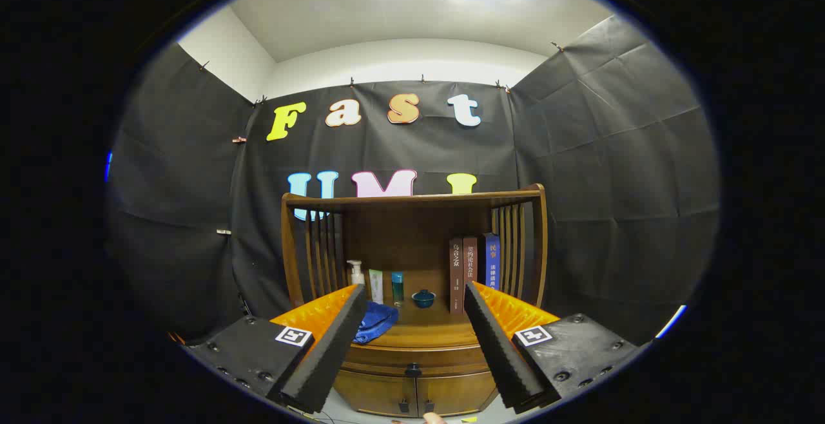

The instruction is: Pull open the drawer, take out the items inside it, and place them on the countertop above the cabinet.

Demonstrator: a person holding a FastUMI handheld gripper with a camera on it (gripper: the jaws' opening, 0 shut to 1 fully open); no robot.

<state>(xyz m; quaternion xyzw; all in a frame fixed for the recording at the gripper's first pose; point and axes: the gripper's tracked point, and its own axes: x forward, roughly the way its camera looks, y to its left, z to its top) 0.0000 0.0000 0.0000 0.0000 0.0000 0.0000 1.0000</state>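
Observation:
A wooden cabinet [412, 385] stands ahead of me, seen between my fingers. Its drawer [412, 361] is pushed in, with a small dark knob [413, 370] at the front middle. Below it are two doors with dark handles. The countertop [425, 327] above the drawer carries a crumpled blue cloth [376, 322] at the left. My gripper [412, 305] is open, held back from the cabinet, with nothing between its fingers.
A slatted wooden hutch [412, 200] rises over the countertop. At its back stand a pump bottle [355, 274], a pale tube [376, 285], a teal bottle [397, 287], a small lidded teal bowl [423, 298] and three upright books [474, 272].

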